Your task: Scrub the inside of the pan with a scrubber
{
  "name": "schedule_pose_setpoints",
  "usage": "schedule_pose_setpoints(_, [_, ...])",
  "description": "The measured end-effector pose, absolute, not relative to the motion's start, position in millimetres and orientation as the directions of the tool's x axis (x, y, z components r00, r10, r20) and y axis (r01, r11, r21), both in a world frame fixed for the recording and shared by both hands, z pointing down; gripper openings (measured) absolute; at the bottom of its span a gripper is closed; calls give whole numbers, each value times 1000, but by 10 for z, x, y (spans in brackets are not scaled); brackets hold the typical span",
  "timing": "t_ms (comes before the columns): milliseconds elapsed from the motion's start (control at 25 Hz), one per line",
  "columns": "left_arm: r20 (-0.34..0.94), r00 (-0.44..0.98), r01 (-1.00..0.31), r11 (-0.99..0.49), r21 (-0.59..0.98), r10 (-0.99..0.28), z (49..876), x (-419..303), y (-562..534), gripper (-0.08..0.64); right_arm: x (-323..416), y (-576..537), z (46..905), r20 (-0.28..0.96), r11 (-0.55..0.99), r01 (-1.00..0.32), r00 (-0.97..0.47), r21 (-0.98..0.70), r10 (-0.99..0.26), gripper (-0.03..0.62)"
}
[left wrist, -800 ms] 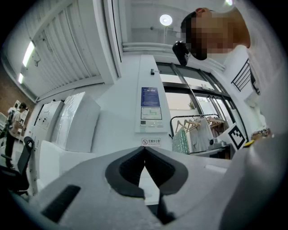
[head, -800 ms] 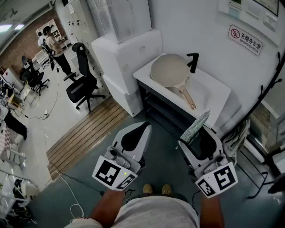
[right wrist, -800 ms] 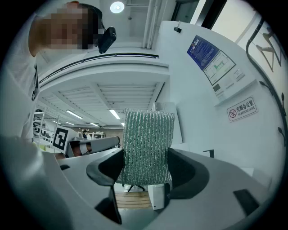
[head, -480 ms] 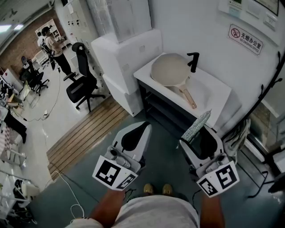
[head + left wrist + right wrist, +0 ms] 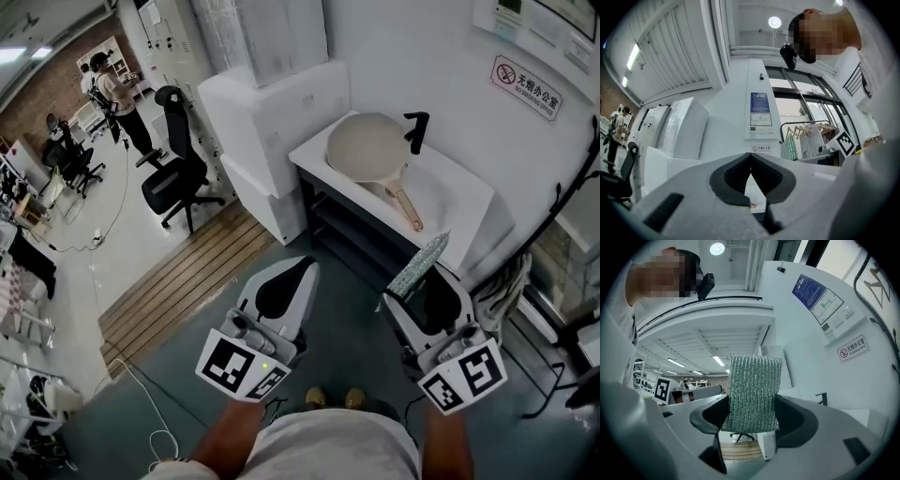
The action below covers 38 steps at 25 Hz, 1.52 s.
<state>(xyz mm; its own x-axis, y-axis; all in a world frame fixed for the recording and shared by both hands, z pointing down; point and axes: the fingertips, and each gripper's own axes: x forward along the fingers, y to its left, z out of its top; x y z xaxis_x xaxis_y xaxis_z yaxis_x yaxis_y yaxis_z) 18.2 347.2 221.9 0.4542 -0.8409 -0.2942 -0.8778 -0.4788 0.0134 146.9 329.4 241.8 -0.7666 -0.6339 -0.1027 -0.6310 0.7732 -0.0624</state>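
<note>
Scrubber (image 5: 753, 392) and pan (image 5: 367, 147) are well apart, and that gap is what the coming move turns on. The scrubber, a green ribbed pad, stands upright, pinched between the jaws of the right gripper (image 5: 752, 414), its upper half sticking out past the jaw tips. The left gripper (image 5: 750, 155) carries nothing: its jaws are pressed together at the tips.

In the head view both grippers sit low and close to the person, short of the near edge of the white table (image 5: 469, 202). The pan lies ahead of them on that table, bowl toward the far left corner beside the black tap (image 5: 417, 131). Its long axis runs from the bowl out along the handle (image 5: 405, 204), which points toward the near right edge. The right gripper looks nearer to the handle end and the left to the bowl, though from this steep angle I would not swear to it.

Counted: one pan, one scrubber, one tap, two grippers.
</note>
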Motion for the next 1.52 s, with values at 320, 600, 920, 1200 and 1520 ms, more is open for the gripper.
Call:
schedule_pose_setpoints(320, [-308,453,-875,-484,26,-837,2256,-128,3460,15,1229,3310,2429,-93,761,-647,-755,-57,-649,304])
schedule_pose_setpoints(600, [-302,471,-862,-505,42,-829,2333,-287,3411,15,1134,3307,2475,-74,736,-675,-732,-55,-677,304])
schedule_pose_setpoints(920, [-300,471,-864,-503,36,-830,2338,-467,3131,15,1030,3044,2489,-67,727,-685,-724,-52,-687,304])
schedule_pose_setpoints(1200, [-291,464,-872,-490,16,-836,2351,-533,2682,15,982,2560,2488,-82,735,-676,-731,-49,-677,304])
schedule_pose_setpoints(1520, [-273,448,-886,-464,-8,-851,2335,-492,1869,15,1056,1711,2452,-97,748,-662,-743,-41,-662,304])
